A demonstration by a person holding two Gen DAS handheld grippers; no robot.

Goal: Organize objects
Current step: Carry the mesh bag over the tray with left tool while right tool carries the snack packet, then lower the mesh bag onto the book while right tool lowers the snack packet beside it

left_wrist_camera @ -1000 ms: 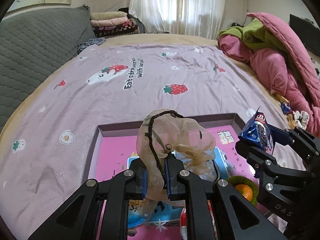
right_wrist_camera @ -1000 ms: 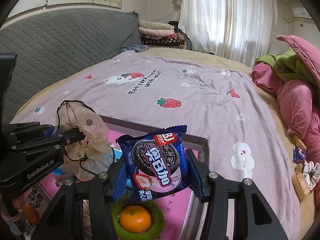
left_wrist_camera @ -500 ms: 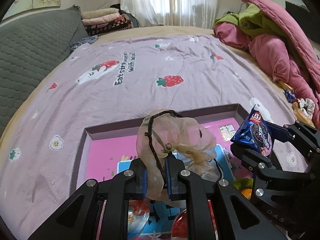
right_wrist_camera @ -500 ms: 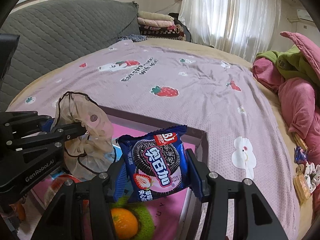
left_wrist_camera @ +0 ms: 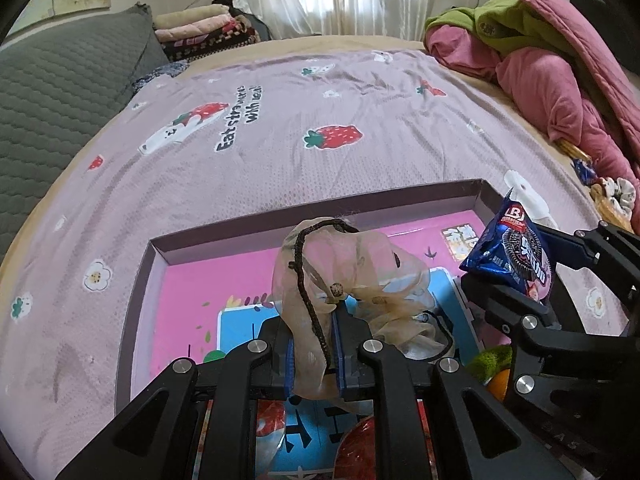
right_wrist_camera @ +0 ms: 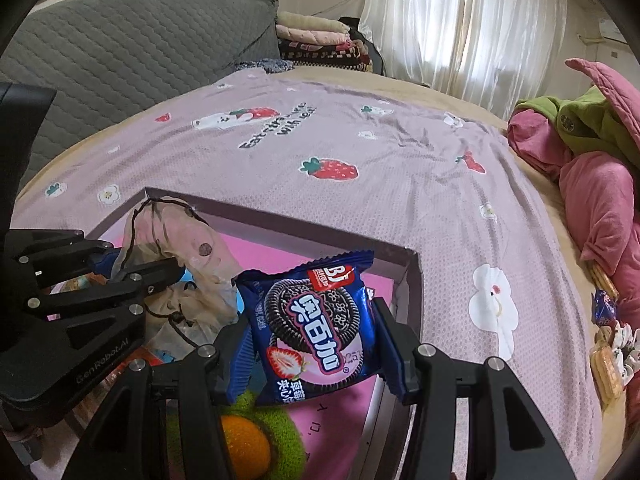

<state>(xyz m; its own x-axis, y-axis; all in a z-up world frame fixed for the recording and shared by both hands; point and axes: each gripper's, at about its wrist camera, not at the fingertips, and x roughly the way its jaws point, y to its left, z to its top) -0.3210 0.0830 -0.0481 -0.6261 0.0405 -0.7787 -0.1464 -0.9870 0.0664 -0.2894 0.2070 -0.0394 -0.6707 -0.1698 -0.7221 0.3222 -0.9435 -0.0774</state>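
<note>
My left gripper [left_wrist_camera: 314, 344] is shut on a sheer beige drawstring pouch [left_wrist_camera: 344, 280] with a dark cord, held above the open pink-lined box [left_wrist_camera: 320, 212]. My right gripper [right_wrist_camera: 312, 336] is shut on a blue cookie packet [right_wrist_camera: 316, 324], held over the box's right side [right_wrist_camera: 404, 280]. The packet [left_wrist_camera: 512, 256] and right gripper show at the right of the left wrist view. The pouch [right_wrist_camera: 188, 252] and left gripper show at the left of the right wrist view.
In the box lie an orange on a green knitted piece [right_wrist_camera: 244, 440], a red round item [left_wrist_camera: 356, 448] and a blue printed card [left_wrist_camera: 240, 328]. Pink and green quilts [left_wrist_camera: 560, 64] are heaped at the right. Snack packets [right_wrist_camera: 604, 344] lie on the bedspread beyond the box's right side.
Both grippers have moved forward over the box with their loads; more of the box's inside shows now. Neither grip has changed.
</note>
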